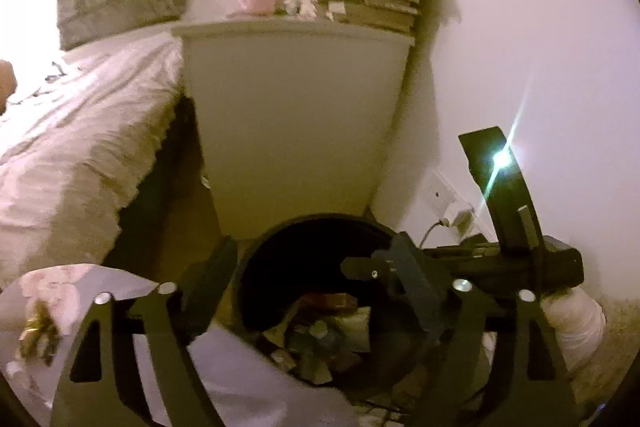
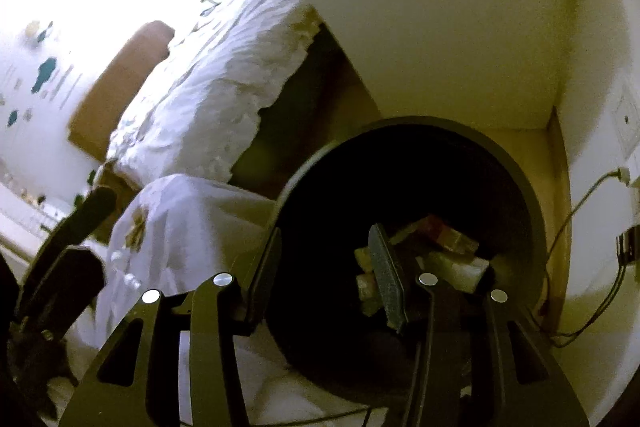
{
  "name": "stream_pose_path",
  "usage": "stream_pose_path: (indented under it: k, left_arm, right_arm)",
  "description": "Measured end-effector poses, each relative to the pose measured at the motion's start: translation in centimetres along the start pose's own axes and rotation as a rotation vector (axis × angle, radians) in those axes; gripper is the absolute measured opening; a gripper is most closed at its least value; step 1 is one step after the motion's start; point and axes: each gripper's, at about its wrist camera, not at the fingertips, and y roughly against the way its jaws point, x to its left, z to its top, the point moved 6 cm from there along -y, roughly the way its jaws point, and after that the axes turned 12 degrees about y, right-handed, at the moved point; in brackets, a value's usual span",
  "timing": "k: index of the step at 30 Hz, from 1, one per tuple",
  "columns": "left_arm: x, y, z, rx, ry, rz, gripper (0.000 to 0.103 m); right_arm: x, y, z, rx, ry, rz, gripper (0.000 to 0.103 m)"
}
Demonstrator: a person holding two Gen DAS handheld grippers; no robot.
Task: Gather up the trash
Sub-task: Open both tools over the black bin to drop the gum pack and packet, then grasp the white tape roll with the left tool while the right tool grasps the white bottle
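**Inspector:** Step in hand, as I judge it: the drop into the bin (image 2: 420, 163); both grippers hang over its dark mouth, and the trash (image 1: 320, 339) lies inside at the bottom, a heap of crumpled wrappers and paper.

**Clerk:** State of the fingers?

**Inspector:** Left gripper (image 1: 316, 291) stands wide, nothing between its fingers; right gripper (image 2: 324, 275) stands parted more narrowly, also holding nothing; its right pad sits over the heap but I see no contact.

**Clerk:** Next move?

**Inspector:** By my reckoning, withdraw both clear of the rim and look for further litter; the bedding (image 1: 80, 131) drapes close beside the bin, so a careless lift could snag it.

**Clerk:** Anything obscured?

**Inspector:** The bin's far inner wall is black; individual pieces cannot be identified; the floor near the bin is largely hidden by fabric and linkages; a glare spot on the right gripper's body masks detail in the left view; no loose litter outside the bin can be confirmed.
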Motion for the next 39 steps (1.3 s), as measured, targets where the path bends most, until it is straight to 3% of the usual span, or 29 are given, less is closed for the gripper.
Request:
stream_pose_path:
  k: [8,11,25,31,33,39]
  left_arm:
    - [3.7,5.4,0.5,-0.095,0.043,0.081,0.094]
    - [6.4,6.8,0.0,-0.108,0.078,0.131,0.097]
    - [26.4,12.0,-6.4,-0.058,0.396,0.409,0.097]
    - [32.3,11.7,-9.1,0.032,0.508,0.414,0.091]
    - [33.1,11.2,-9.5,0.053,0.511,0.403,0.080]
    - [33.8,10.6,-10.1,0.072,0.471,0.384,0.073]
  right_arm:
    - [6.5,-0.4,0.5,0.012,0.114,0.052,0.047]
    - [9.5,-1.2,0.5,0.022,0.180,0.071,0.057]
    - [24.4,-7.7,-2.6,0.164,0.570,0.183,0.057]
    - [29.0,-11.0,-4.1,0.190,0.682,0.200,0.057]
    - [30.0,-11.9,-4.3,0.194,0.700,0.203,0.057]
    - [32.4,-14.6,-4.6,0.200,0.750,0.191,0.057]
